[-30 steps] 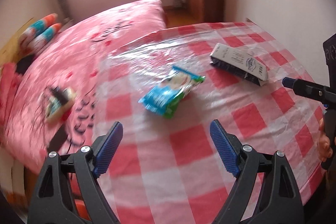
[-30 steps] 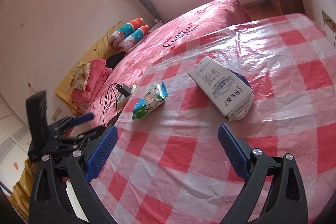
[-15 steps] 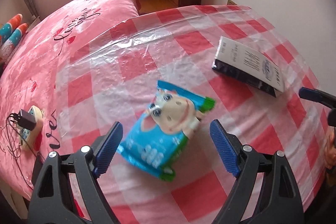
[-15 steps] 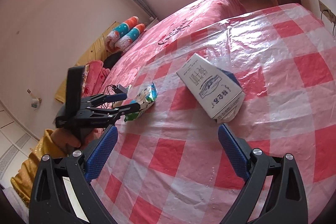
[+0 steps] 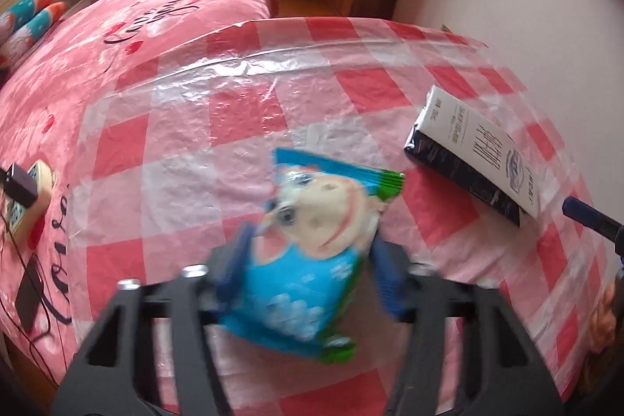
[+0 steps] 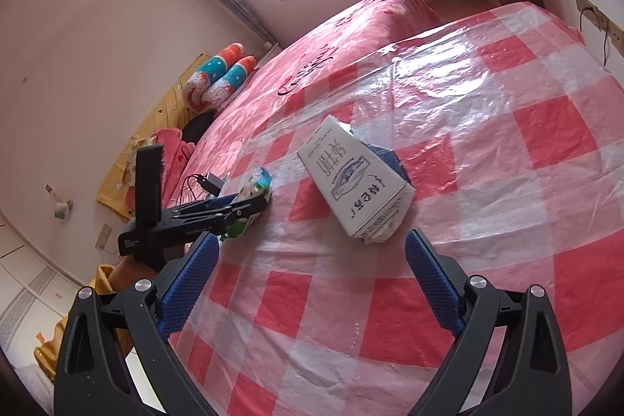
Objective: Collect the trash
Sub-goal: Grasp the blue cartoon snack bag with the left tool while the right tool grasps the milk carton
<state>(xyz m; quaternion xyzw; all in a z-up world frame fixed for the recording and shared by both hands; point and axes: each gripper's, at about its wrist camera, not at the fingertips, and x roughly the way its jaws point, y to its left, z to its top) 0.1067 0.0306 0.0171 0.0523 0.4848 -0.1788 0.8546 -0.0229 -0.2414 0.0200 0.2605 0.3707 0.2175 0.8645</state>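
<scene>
1. Bed: pink cover, on the left of the left wrist view. A power strip with a black charger plugged in lies at its near edge; two bolster pillows lie at its head.
2. Table: red-and-white check cloth under clear plastic film, beside the bed.
3. Left gripper: the jaws have just been closing. The blue snack packet sits between the blue pads, which press on both its sides. In the right wrist view the packet is at the table's left edge, held in the gripper. The packet appears sealed; its contents cannot be seen.
4. Milk carton: white with dark sides, lying on its side on the table, right of the packet and apart from it. Its top is crumpled; whether anything is inside cannot be told.
5. Right gripper: jaws wide apart, nothing between them, just short of the carton.
</scene>
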